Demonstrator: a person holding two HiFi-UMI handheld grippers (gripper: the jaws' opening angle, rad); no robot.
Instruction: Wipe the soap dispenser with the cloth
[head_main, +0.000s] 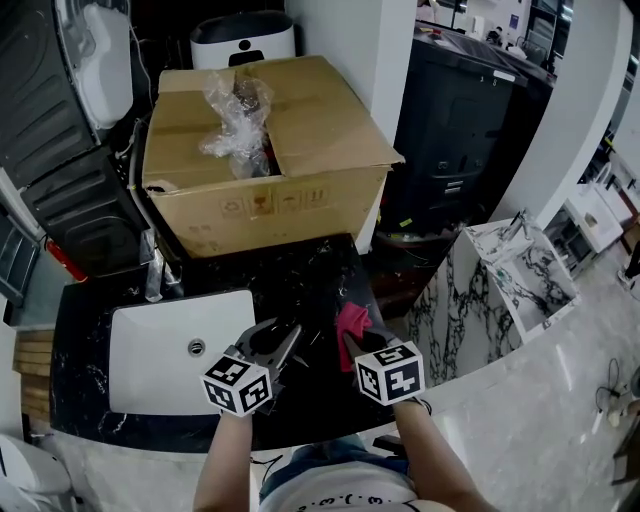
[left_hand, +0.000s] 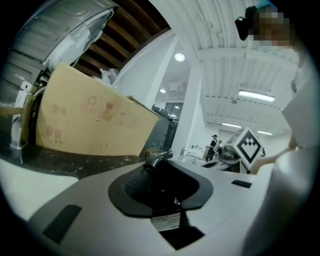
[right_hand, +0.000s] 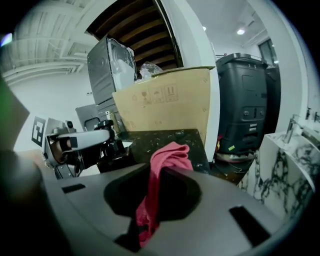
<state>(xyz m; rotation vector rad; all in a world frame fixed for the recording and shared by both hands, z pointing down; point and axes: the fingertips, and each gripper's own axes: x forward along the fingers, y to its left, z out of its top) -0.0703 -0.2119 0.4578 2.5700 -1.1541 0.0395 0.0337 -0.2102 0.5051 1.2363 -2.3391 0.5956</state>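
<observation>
Pick-up stage is judged done; wiping itself is not seen under way. The soap dispenser (left_hand: 159, 167), a dark bottle w/ a metal pump, is clamped in the left gripper (head_main: 278, 345). Its jaws are closed most of the way onto the bottle body, w/ the label toward the camera and the pump pointing away. The bottle is held over the black marbled table (head_main: 310, 270), by the right edge of the white sink (head_main: 150, 345), in front of the person.

The red cloth (right_hand: 162, 180) is pinched in the right gripper (head_main: 360, 345), jaws shut tight on the fabric. A bunched fold sticks out past the tips and the rest hangs back btwn them.

In the right gripper view the dispenser is seen left of the cloth, near but apart, so no contact btwn cloth and bottle is shown. Whether any part of the bottle has been wiped already can't be told; no smears or wet marks are made out on the dark surface.

Left to do, as judged:
- The cloth is to be brought onto the bottle.
- Body and pump are to be rubbed over, w/ the bottle prob. turned so all sides are reached.
- Both things are then to be set back on the table.
</observation>
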